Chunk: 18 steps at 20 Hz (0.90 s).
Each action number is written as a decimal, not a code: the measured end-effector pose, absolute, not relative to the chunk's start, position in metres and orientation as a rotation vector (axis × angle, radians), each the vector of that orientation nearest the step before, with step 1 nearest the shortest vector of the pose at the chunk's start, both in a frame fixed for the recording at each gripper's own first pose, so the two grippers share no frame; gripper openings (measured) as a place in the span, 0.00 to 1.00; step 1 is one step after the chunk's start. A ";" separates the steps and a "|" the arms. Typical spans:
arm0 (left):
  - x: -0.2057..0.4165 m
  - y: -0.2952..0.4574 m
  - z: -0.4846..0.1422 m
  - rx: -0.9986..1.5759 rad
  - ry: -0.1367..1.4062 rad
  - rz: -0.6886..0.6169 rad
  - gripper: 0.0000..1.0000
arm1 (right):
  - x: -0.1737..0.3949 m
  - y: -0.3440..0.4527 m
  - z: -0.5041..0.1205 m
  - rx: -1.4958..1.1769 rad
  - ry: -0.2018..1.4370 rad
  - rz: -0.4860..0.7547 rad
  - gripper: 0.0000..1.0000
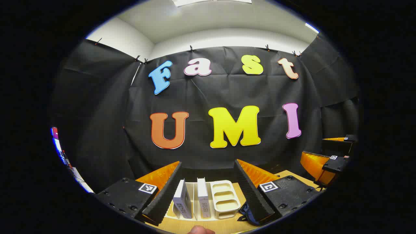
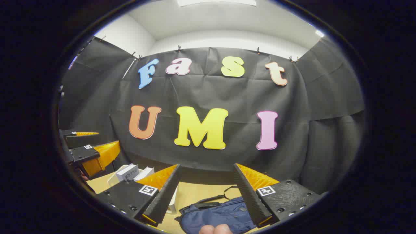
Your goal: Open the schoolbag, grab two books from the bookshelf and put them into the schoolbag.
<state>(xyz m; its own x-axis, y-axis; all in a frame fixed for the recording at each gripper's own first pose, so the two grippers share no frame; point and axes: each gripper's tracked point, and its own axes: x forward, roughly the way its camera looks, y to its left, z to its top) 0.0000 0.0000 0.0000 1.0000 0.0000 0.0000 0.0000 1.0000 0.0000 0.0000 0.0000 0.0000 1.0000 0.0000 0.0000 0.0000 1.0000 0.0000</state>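
Observation:
Two white books [image 1: 191,202] stand upright in a cream bookshelf rack [image 1: 224,199] on the wooden table, straight ahead between the fingers of my left gripper [image 1: 208,164], which is open and holds nothing. A blue schoolbag [image 2: 216,215] lies flat on the table below my right gripper [image 2: 206,167], which is open and empty above it. The bag's edge [image 1: 245,213] also shows beside the rack in the left gripper view. The books [image 2: 134,173] appear at the left of the right gripper view, with the left gripper [image 2: 87,144] near them.
The wooden table [image 2: 195,193] runs back to the black cloth wall. The right gripper [image 1: 328,159] hangs at the right in the left gripper view. A fingertip [image 1: 201,230] shows at the bottom edge of each view.

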 end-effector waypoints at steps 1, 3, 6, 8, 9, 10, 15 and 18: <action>0.001 -0.001 0.000 -0.003 0.003 -0.002 0.98 | 0.001 0.000 0.000 0.001 0.003 -0.001 0.97; 0.003 0.001 -0.002 -0.003 0.012 0.000 0.98 | 0.003 0.001 -0.002 0.005 0.010 -0.003 0.97; 0.006 0.003 -0.007 -0.009 0.022 0.004 0.98 | 0.005 0.004 -0.004 0.000 0.015 -0.005 0.97; 0.007 0.005 -0.009 -0.008 0.027 0.007 0.98 | 0.006 0.006 -0.005 -0.006 0.016 -0.004 0.97; 0.007 0.006 -0.010 -0.007 0.029 0.009 0.98 | 0.007 0.006 -0.005 -0.007 0.017 -0.003 0.97; 0.007 0.007 -0.011 -0.004 0.031 0.009 0.98 | 0.007 0.007 -0.006 -0.006 0.019 -0.001 0.97; 0.008 0.006 -0.013 0.004 0.038 0.014 0.98 | 0.007 0.009 -0.008 -0.014 0.025 0.004 0.97; 0.007 0.005 -0.013 0.003 0.034 0.015 0.98 | 0.007 0.005 -0.010 -0.015 0.027 0.005 0.97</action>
<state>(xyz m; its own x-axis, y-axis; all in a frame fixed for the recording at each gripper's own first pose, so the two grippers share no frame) 0.0071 0.0050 -0.0132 0.9993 0.0146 -0.0336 -0.0145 0.9999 0.0030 0.0067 0.0054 -0.0099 0.9996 0.0047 -0.0271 -0.0051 0.9999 -0.0147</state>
